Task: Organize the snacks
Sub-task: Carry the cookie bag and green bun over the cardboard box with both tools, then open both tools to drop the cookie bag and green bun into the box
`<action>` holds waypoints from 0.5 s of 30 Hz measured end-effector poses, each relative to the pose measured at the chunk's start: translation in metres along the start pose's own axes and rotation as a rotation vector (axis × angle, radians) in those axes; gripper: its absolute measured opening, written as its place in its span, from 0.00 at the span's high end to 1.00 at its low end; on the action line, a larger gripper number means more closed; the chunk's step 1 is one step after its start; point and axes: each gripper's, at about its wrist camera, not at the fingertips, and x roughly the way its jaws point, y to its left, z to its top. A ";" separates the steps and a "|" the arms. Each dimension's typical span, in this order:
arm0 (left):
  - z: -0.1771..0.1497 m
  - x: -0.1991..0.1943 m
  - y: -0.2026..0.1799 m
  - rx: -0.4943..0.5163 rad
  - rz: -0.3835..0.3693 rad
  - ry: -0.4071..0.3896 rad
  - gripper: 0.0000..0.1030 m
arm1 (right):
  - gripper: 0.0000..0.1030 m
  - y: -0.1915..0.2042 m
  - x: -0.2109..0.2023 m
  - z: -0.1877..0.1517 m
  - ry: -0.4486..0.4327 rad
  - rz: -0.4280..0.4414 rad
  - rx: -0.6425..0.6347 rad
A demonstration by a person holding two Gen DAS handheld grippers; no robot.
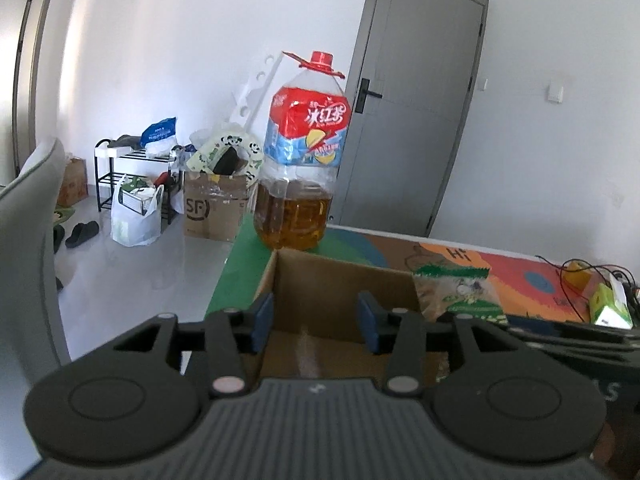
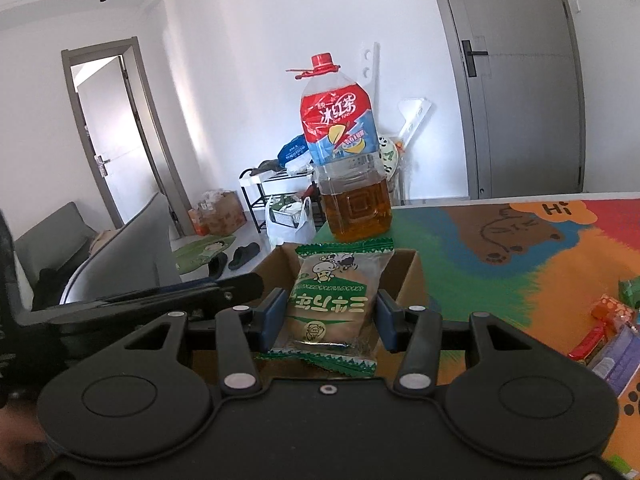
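My right gripper (image 2: 330, 318) is shut on a green and clear snack packet (image 2: 334, 300) and holds it above the near edge of an open cardboard box (image 2: 408, 276). The same packet shows in the left wrist view (image 1: 460, 292), to the right of the box (image 1: 344, 292). My left gripper (image 1: 316, 318) is open and empty, hovering over the box's opening. The box looks empty inside as far as I can see. Several more snack packets (image 2: 608, 332) lie on the colourful mat at the right.
A large iced tea bottle (image 2: 346, 160) stands on the table just behind the box, also in the left wrist view (image 1: 302, 160). The table's left edge (image 1: 224, 276) drops to the floor. A small green carton (image 1: 610, 304) and wires lie at the far right.
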 end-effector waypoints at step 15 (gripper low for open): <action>-0.004 -0.022 0.028 -0.077 0.043 -0.008 0.33 | 0.34 0.013 0.012 0.008 -0.003 0.027 -0.008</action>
